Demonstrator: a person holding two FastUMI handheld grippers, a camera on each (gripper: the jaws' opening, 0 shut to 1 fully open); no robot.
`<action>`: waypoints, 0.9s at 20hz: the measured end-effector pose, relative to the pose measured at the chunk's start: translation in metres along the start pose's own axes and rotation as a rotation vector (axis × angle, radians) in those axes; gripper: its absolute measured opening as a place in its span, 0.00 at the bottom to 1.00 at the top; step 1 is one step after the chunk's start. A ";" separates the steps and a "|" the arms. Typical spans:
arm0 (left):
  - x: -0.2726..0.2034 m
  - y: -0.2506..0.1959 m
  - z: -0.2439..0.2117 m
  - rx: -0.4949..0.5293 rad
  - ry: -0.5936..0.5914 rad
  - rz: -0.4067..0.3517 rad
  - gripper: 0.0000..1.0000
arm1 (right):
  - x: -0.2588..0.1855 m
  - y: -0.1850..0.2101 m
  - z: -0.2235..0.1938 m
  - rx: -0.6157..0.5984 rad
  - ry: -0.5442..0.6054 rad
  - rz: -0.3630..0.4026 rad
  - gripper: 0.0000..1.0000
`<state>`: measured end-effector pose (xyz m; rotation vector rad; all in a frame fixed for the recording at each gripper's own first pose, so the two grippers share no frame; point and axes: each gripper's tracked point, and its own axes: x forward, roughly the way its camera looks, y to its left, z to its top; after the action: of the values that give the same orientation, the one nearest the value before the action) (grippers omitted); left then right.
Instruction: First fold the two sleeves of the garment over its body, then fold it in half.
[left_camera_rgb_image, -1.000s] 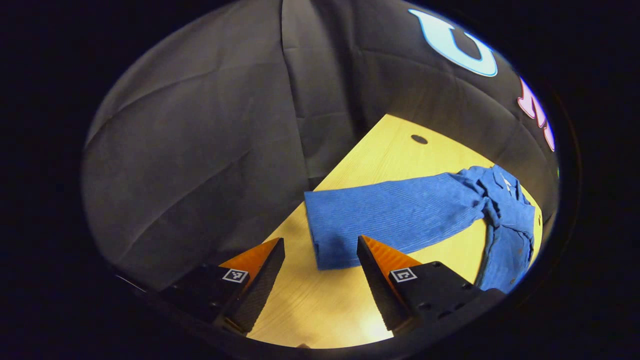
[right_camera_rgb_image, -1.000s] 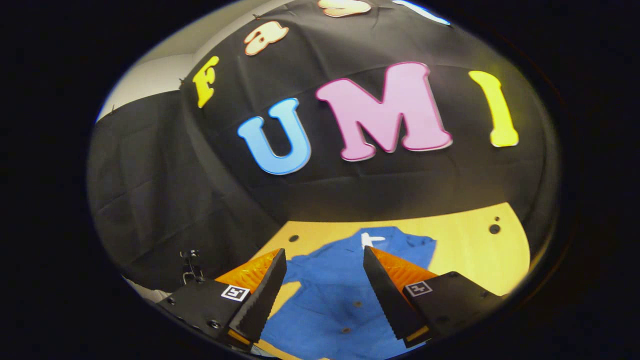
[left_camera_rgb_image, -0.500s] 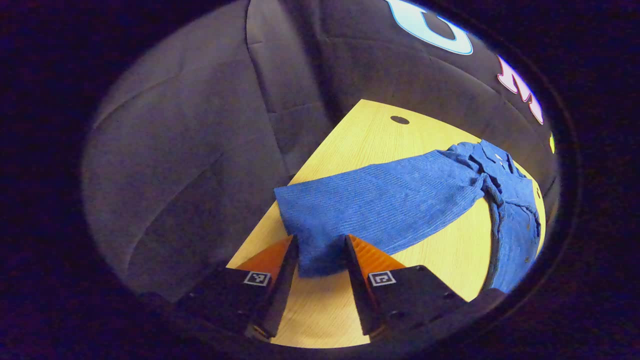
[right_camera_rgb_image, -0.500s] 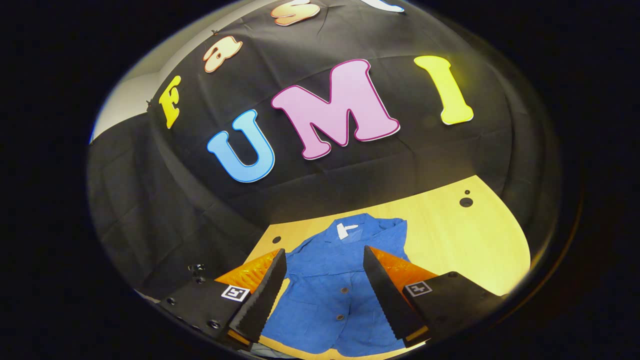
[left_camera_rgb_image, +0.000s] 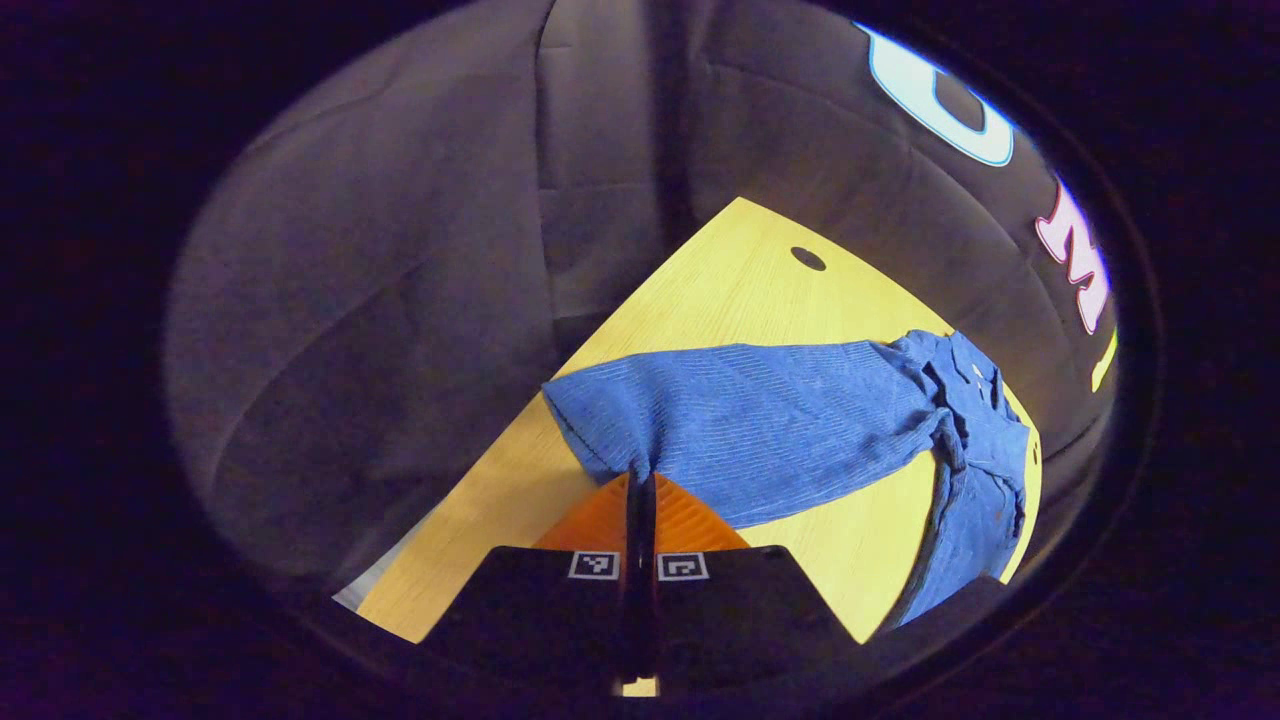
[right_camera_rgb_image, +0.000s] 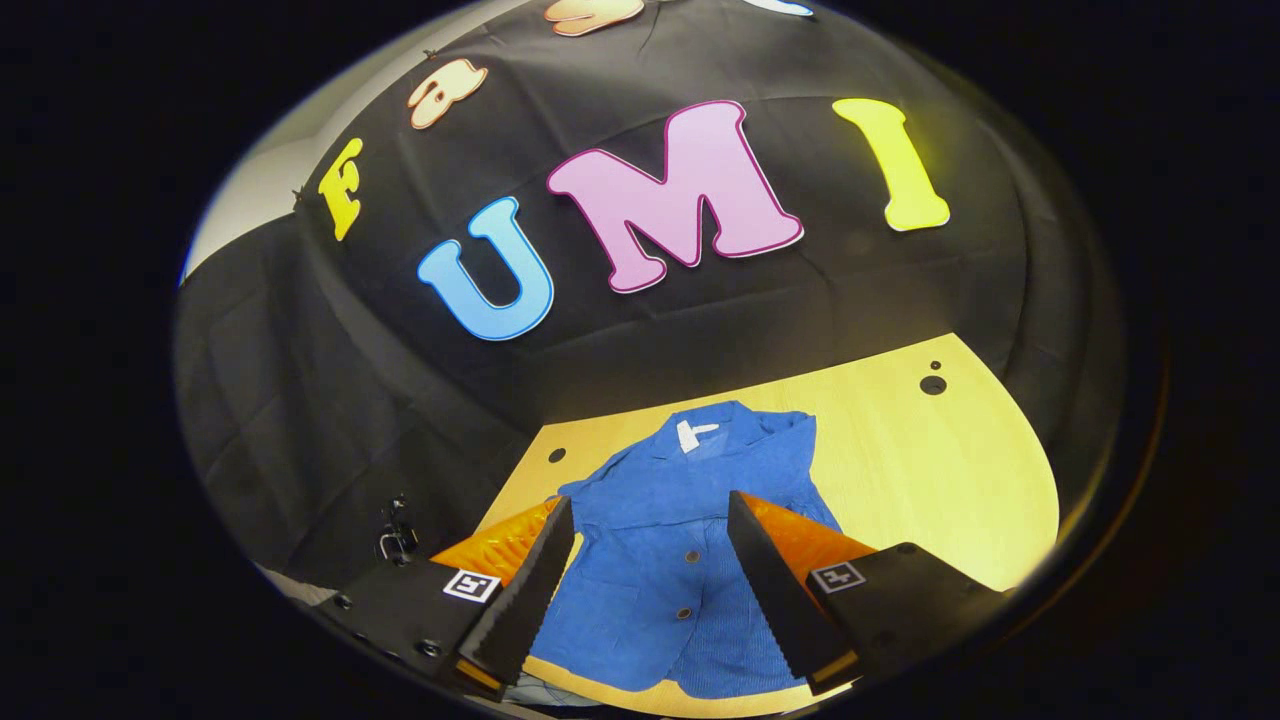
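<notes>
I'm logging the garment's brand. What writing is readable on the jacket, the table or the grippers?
Neck label of the blue jacket: white, too small to read.
Markers on the right gripper: black-and-white square patterns, no letters.
Markers on the left gripper, shut on the sleeve: patterns too.
Table: no writing.

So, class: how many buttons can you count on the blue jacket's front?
2: one button mid-front, another below it. Others may hide behind the right claw.
</notes>
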<state>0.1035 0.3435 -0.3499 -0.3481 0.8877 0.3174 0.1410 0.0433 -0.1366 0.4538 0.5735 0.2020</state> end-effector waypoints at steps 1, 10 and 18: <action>-0.006 -0.007 0.006 0.025 -0.019 -0.014 0.00 | -0.001 -0.002 -0.001 0.002 0.001 0.002 0.97; -0.073 -0.157 0.085 0.136 -0.184 -0.232 0.00 | -0.015 -0.034 0.003 0.062 -0.001 0.016 0.97; -0.091 -0.378 0.099 0.340 -0.213 -0.442 0.00 | -0.046 -0.102 0.006 0.152 -0.017 -0.030 0.97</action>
<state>0.2729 0.0348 -0.1582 -0.1818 0.6194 -0.2021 0.1126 -0.0632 -0.1581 0.5934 0.5807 0.1259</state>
